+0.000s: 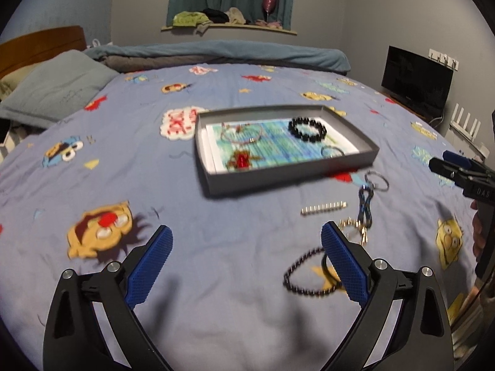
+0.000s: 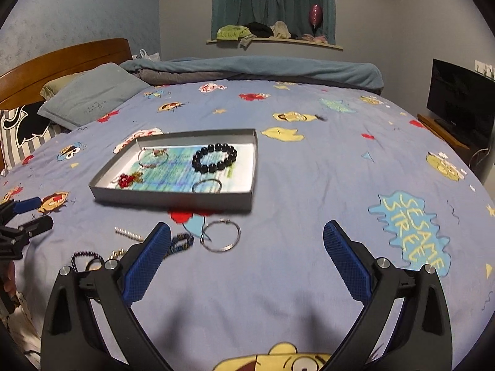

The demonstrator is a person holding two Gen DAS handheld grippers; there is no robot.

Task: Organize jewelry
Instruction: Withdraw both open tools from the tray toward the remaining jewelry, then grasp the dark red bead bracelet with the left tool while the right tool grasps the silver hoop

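A shallow grey tray (image 1: 278, 176) (image 2: 173, 201) lies on the patterned bedspread. It holds a chunky black bead bracelet (image 1: 307, 129) (image 2: 215, 159), a red ornament (image 1: 241, 160), a cord bracelet (image 1: 241, 134) and a thin ring (image 2: 206, 185). Loose on the bed are a keyring (image 2: 220, 235) on a blue-black cord (image 1: 365, 207), a silver bead bar (image 1: 323, 208), a gold piece (image 1: 355, 228) and a small dark bead bracelet (image 1: 306, 275). My left gripper (image 1: 247, 232) (image 2: 32, 215) is open over bare sheet, its right finger beside the dark bracelet. My right gripper (image 2: 247, 228) (image 1: 445, 162) is open and holds nothing, with the keyring just ahead.
A grey-blue pillow (image 2: 92, 95) and wooden headboard (image 2: 62, 58) lie to the left. A rolled blanket (image 1: 216, 52) runs along the far edge of the bed. A dark TV (image 2: 461, 102) stands on the right. A hand (image 1: 478, 235) holds the right gripper's handle.
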